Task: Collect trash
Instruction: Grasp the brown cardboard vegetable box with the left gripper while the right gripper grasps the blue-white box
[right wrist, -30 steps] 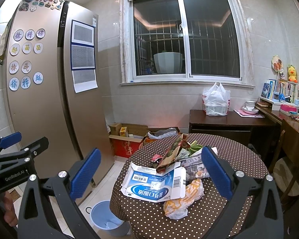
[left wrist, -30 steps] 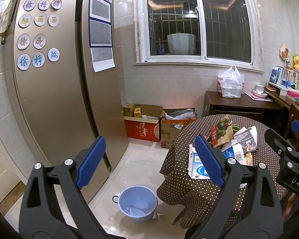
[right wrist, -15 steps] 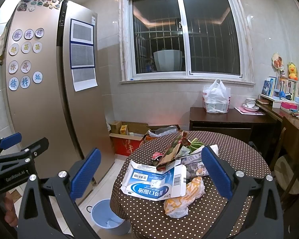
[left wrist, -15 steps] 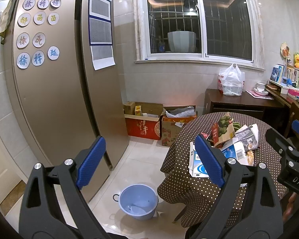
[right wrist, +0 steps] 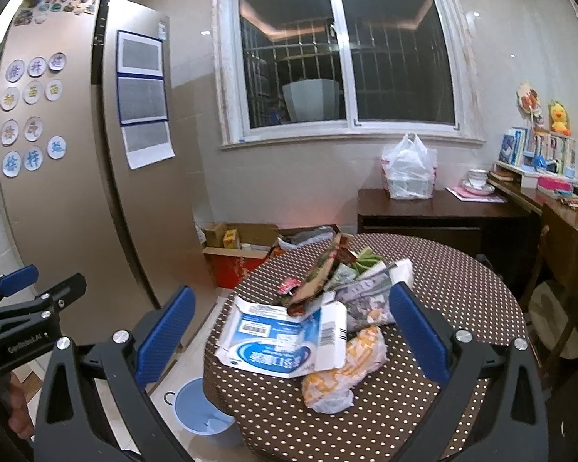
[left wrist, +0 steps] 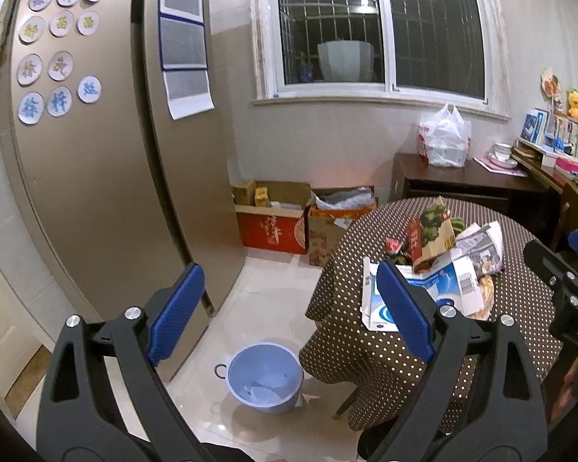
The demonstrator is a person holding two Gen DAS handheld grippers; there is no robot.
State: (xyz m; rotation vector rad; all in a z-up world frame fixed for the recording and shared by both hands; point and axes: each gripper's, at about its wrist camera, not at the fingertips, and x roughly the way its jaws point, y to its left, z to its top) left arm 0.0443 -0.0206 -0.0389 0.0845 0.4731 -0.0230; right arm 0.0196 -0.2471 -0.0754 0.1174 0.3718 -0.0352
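Note:
Trash lies heaped on the round dotted table: a flattened white-and-blue carton, a yellow-and-white plastic bag, a brown snack bag and crumpled newspaper. On the floor by the table stands a blue bin. My left gripper is open, held above the floor left of the table. My right gripper is open, with the carton seen between its fingers but some way ahead.
A tall fridge fills the left. Cardboard boxes sit against the wall under the window. A dark sideboard carries a white plastic bag. A chair stands right of the table.
Both grippers have drifted slightly closer to the table and tilted down a little. Their jaws stay open and the trash has not moved.

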